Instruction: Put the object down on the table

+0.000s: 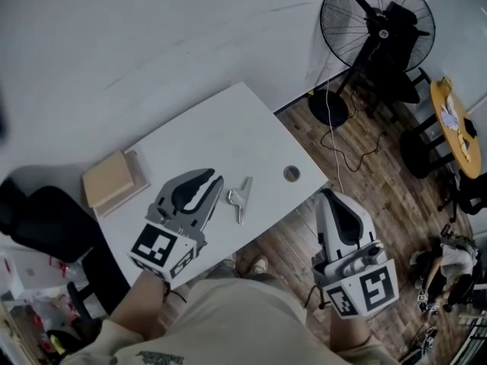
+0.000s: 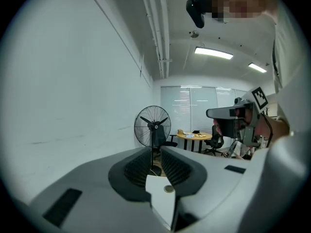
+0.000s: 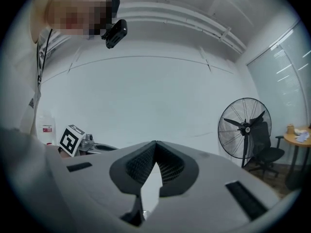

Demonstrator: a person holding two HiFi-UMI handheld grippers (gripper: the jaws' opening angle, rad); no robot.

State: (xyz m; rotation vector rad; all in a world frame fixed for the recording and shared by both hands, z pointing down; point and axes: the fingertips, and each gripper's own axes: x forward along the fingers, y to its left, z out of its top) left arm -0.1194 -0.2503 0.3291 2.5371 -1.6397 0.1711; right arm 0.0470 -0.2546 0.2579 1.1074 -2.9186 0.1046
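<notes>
Metal bracket (image 1: 240, 198) lay near the tabletop's (image 1: 228, 128) front edge. The empty, barely parted left hand-held gripper (image 1: 214, 181) best retreated straight back, and the right hand-held gripper (image 1: 329, 196) was pressed together.

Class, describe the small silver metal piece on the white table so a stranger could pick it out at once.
Find the white table by the wall. Near the edge closest to the person, just right of the left gripper, lies the silver metal piece. Unlike the round hole farther right and the tan box at the left end, it is shiny and angular.
</notes>
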